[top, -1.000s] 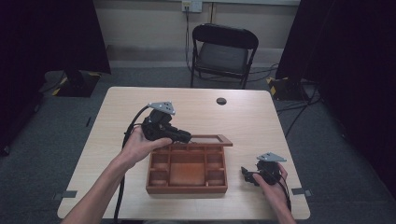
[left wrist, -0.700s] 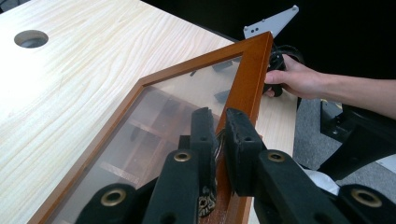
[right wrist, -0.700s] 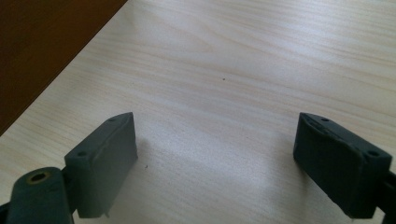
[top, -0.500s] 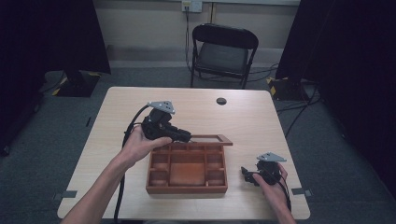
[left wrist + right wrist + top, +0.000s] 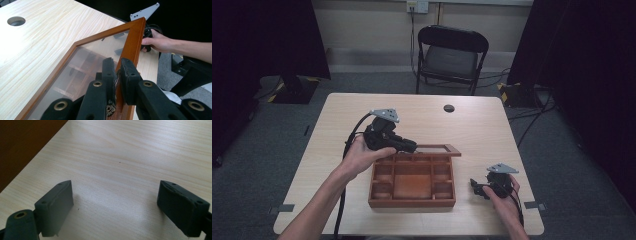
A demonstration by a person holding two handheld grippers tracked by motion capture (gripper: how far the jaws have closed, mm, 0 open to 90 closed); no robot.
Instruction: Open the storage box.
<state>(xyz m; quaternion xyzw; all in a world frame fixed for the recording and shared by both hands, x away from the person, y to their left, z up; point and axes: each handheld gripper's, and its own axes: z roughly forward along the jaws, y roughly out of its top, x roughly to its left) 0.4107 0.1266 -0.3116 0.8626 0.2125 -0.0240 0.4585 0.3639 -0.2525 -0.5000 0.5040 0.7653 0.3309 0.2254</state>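
A brown wooden box (image 5: 412,202) with several compartments sits at the table's near middle. Its glass-paned lid (image 5: 437,148) stands raised over the far side. My left gripper (image 5: 412,148) is shut on the lid's wooden frame (image 5: 132,42); in the left gripper view the jaws (image 5: 118,72) pinch the frame's edge, and the compartments show through the glass. To the right of the box, my right gripper (image 5: 475,186) rests low over the table, open, pointing toward the box. In the right gripper view its jaws (image 5: 115,202) stand wide apart over bare tabletop, with the box's dark side (image 5: 25,145) at upper left.
A round cable hole (image 5: 448,108) lies in the table's far middle, also visible as the hole (image 5: 16,21) in the left gripper view. A black chair (image 5: 452,55) stands behind the table. Dark curtains flank both sides. The table's right edge is close to my right hand.
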